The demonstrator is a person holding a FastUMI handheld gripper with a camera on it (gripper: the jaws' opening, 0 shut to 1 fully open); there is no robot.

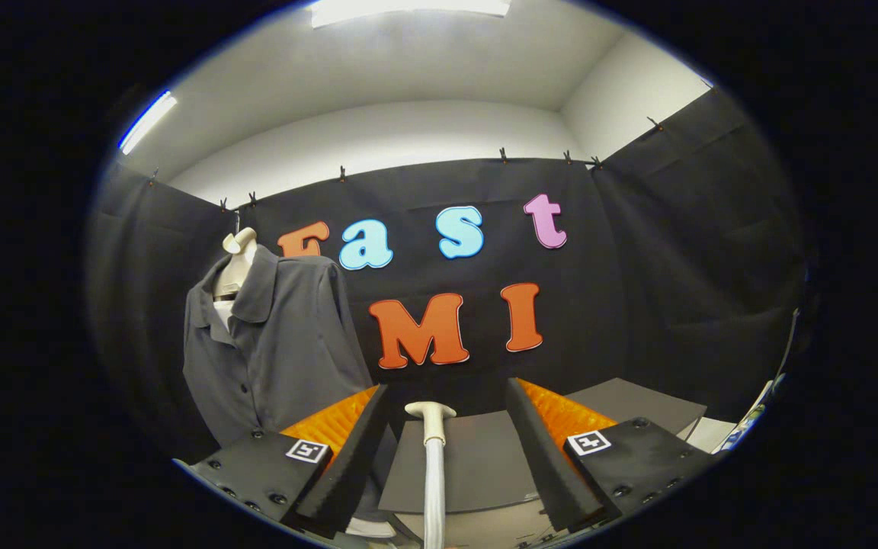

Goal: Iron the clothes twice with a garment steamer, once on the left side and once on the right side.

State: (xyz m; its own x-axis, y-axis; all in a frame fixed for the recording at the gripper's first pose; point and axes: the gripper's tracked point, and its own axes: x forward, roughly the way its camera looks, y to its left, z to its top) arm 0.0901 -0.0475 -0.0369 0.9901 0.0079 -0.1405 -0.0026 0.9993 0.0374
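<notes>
A grey button-up shirt (279, 343) hangs on a pale hanger form (237, 263) against the black cloth wall, beyond my left finger. The white garment steamer (431, 418) stands upright between my fingers, its flat head on top and its ribbed hose (434, 488) running down from it. My gripper (447, 389) is open, with its fingers wide apart on either side of the steamer and a gap between each finger and it. Nothing is held.
A grey flat surface (485, 457) lies under and behind the steamer. A second grey slab (637, 408) sits beyond my right finger, with a white edge (713, 435) beside it. Black cloth walls close the booth at the back and on both sides.
</notes>
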